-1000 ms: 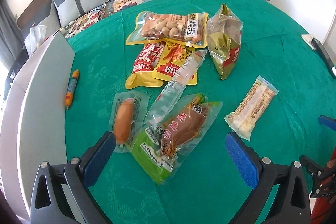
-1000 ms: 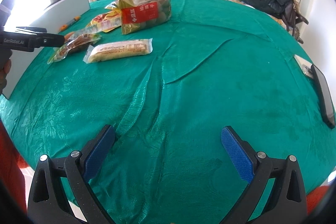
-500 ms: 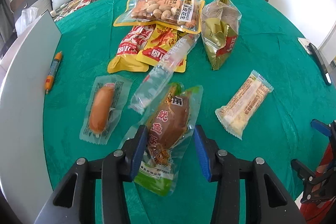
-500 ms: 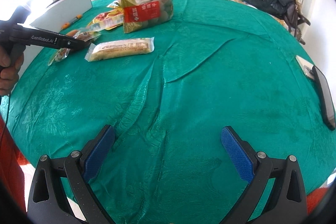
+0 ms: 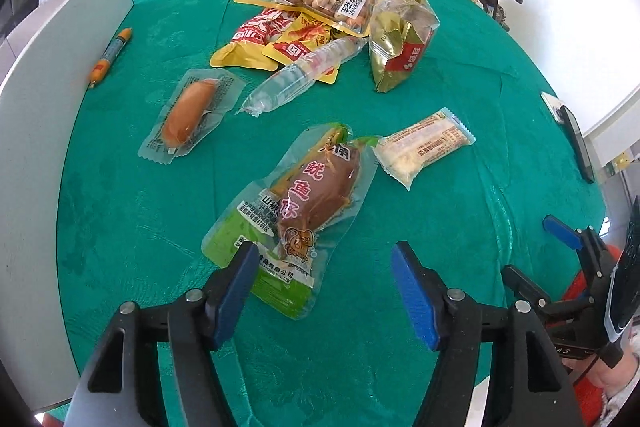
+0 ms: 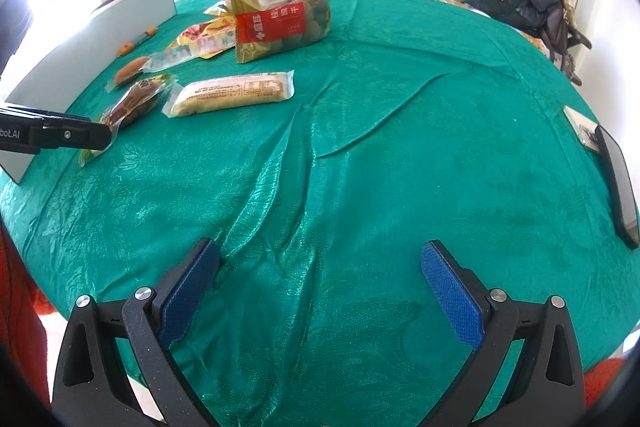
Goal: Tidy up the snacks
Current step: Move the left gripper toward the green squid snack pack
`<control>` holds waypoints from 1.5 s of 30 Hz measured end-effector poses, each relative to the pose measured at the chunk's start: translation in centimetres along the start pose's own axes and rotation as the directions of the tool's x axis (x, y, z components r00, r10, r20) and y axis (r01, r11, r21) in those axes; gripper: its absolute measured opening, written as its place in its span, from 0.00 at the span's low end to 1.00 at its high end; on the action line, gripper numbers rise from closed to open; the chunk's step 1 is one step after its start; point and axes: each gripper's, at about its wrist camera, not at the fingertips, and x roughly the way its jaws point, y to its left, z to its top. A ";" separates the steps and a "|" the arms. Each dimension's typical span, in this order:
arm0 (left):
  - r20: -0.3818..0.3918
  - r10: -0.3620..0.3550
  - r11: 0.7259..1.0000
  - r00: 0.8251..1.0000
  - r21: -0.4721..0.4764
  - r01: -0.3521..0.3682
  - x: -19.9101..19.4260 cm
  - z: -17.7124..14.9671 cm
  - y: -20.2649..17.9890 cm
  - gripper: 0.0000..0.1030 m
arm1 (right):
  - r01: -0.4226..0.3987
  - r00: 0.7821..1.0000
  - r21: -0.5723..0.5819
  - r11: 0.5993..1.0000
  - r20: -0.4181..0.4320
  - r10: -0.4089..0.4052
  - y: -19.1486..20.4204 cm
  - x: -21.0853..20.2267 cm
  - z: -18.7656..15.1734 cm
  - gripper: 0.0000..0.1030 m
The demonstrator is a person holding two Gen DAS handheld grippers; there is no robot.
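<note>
The left gripper gapes wide, holding nothing; the squid snack pouch lies just ahead, its near corner by the left finger. The right gripper hovers equally wide, empty.

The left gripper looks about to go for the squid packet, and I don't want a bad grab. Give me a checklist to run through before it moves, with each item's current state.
1. Left gripper open: ok, jaws stand wide apart with nothing between the pads.
2. Squid packet lined up: not ok, only its near end reaches the left finger; most of it lies ahead.
3. Packet free of neighbours: not ok, its far corner meets the rice bar. Whether they touch or overlap, cannot tell.
4. Sausage packet out of the way: ok, it lies apart to the left.
5. Right gripper clear: ok, open over bare green cloth.
6. Pads touching the cloth: cannot tell.
</note>
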 end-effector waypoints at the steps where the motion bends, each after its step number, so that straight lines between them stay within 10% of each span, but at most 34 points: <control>1: 0.000 -0.001 1.000 1.000 -0.004 0.001 0.1 0.2 0.1 0.66 | 0.000 1.000 0.001 1.000 0.000 0.000 0.0 0.0 0.0 0.99; 17: 0.012 0.152 0.957 0.988 0.250 -0.150 3.7 5.1 -2.2 0.81 | 0.000 1.000 0.001 1.000 0.004 0.000 0.0 0.0 0.0 0.99; 26: 0.001 0.156 0.979 0.988 0.133 -0.155 4.9 5.0 -1.1 0.85 | 0.000 1.000 0.001 1.000 0.004 0.000 0.0 0.0 0.0 0.99; 28: 0.015 0.173 0.981 0.985 0.084 -0.173 4.4 4.4 -0.8 0.78 | 0.000 1.000 0.001 1.000 0.004 0.000 0.0 0.0 0.0 0.99; 30: 0.041 0.209 0.978 0.977 0.005 -0.210 3.5 3.8 -0.3 0.50 | 0.000 1.000 0.001 1.000 0.004 0.000 0.0 0.0 0.0 0.99; 37: 0.039 0.281 0.937 0.959 -0.227 -0.266 0.8 0.4 1.3 0.42 | 0.000 1.000 0.000 1.000 0.002 0.000 0.1 0.0 -0.1 0.99; 45: 0.066 0.196 0.963 0.978 -0.200 -0.179 2.4 0.8 1.9 0.94 | -0.001 1.000 -0.001 1.000 0.002 0.001 0.1 0.0 0.0 0.99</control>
